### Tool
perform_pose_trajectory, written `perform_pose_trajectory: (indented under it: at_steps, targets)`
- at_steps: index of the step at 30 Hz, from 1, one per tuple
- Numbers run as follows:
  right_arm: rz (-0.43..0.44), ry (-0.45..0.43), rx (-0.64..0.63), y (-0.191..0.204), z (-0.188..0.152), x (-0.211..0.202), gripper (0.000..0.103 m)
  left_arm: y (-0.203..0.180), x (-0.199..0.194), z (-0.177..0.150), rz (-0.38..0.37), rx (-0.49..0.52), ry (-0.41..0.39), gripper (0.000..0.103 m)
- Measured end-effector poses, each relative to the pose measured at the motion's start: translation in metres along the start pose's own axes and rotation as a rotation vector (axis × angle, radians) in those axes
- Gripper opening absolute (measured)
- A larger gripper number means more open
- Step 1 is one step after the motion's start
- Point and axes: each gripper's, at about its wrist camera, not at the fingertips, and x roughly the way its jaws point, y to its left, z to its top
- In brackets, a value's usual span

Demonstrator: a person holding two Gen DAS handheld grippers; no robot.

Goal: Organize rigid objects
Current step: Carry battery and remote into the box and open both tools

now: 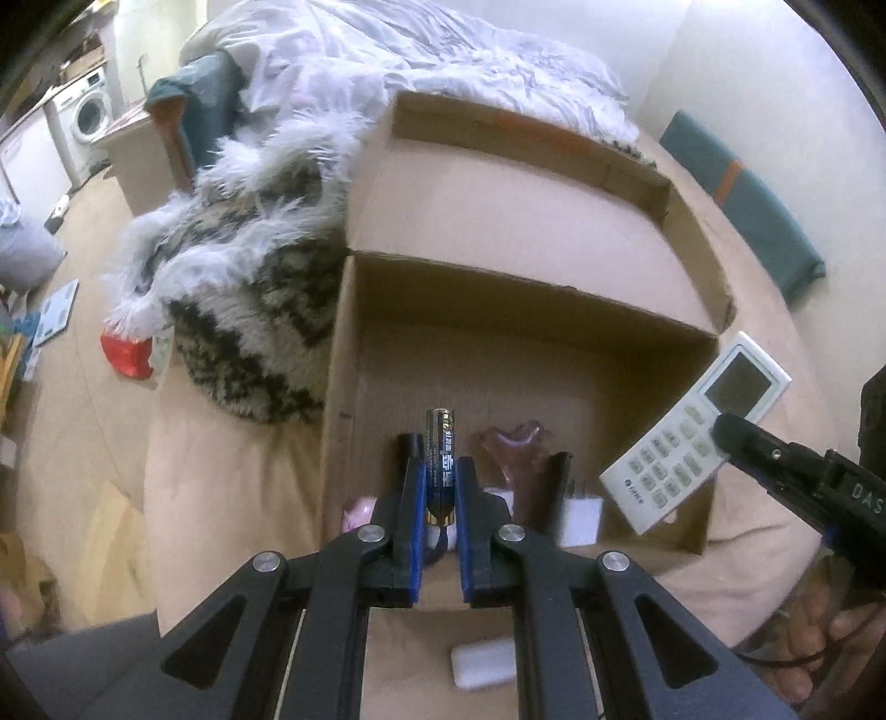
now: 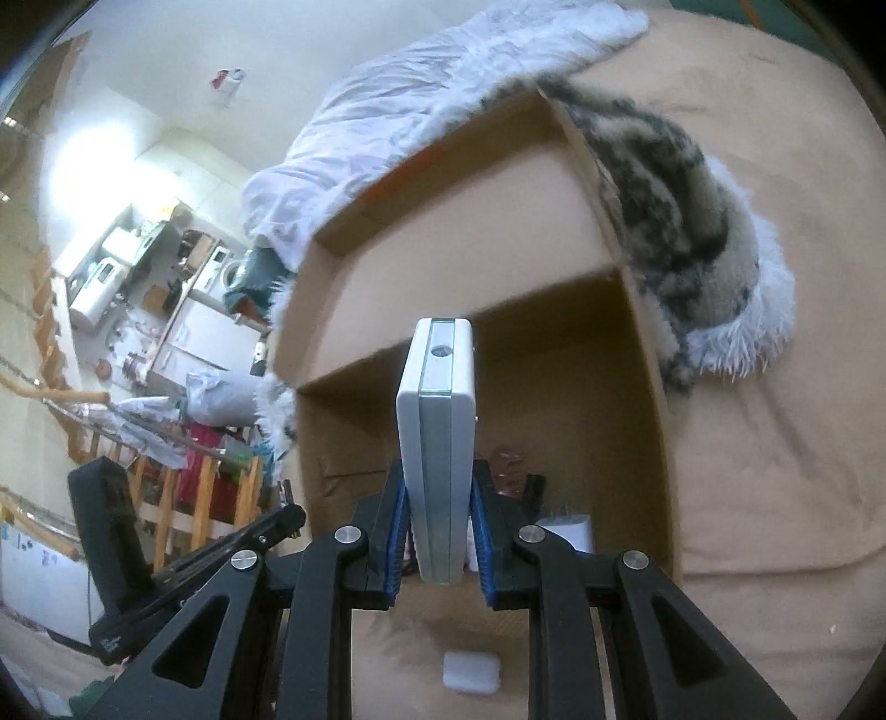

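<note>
Closely framed over a beige-covered bed, the left gripper [image 1: 441,471] points steeply down with its blue-padded jaws squeezed tight on a dark blue cylindrical battery [image 1: 441,459], which stands upright between the pads with its tip above the fingertips. Beside it, the right gripper [image 2: 437,498] tilts down less steeply, its jaws nearly closed and clamped on the lower end of a white rectangular air-conditioner remote control [image 2: 437,443], held edge-on to its own camera; from the left wrist view the remote [image 1: 695,437] shows its grey screen and keypad, hanging over the right-hand wall of the box. A person's hand [image 1: 814,642] grips the right tool at the lower right edge of that view.

Just below both grippers, a small white rounded case [image 1: 483,663] lies on the bed sheet [image 1: 232,498], outside the box. Beyond it stands an open brown cardboard box [image 1: 498,299] with two compartments. The near compartment holds a white plug-in charger [image 1: 581,512], a translucent pink hair claw [image 1: 512,443] and a dark object too shadowed to identify; the far compartment looks bare inside.

Against the box's left side presses a shaggy grey-and-black fur throw [image 1: 249,288], with a rumpled white duvet [image 1: 421,50] behind. A white washing machine [image 1: 88,111] stands far off.
</note>
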Motion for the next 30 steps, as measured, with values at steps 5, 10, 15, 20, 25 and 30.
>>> perform_pose_trajectory:
  at_steps: [5, 10, 15, 20, 25, 30]
  targets:
    - [-0.019, 0.057, 0.048, -0.023, -0.008, 0.034, 0.022, -0.003, 0.033, -0.002, 0.014, 0.011, 0.035, 0.009]
    - [-0.020, 0.104, 0.079, -0.033, -0.014, 0.052, 0.023, -0.001, 0.058, -0.011, 0.016, 0.012, 0.065, 0.009]
    - [-0.018, 0.150, 0.107, -0.041, -0.018, 0.069, 0.023, -0.009, 0.067, -0.019, 0.053, 0.088, 0.043, 0.009]
    - [-0.038, 0.182, 0.109, -0.039, -0.022, 0.080, 0.023, -0.011, 0.069, -0.019, 0.055, 0.099, 0.032, 0.009]
    - [-0.048, 0.186, 0.113, -0.041, -0.020, 0.083, 0.023, -0.009, 0.071, -0.018, 0.051, 0.082, 0.050, 0.009]
    - [-0.053, 0.186, 0.118, -0.038, -0.020, 0.084, 0.023, -0.003, 0.075, -0.017, 0.051, 0.066, 0.059, 0.009]
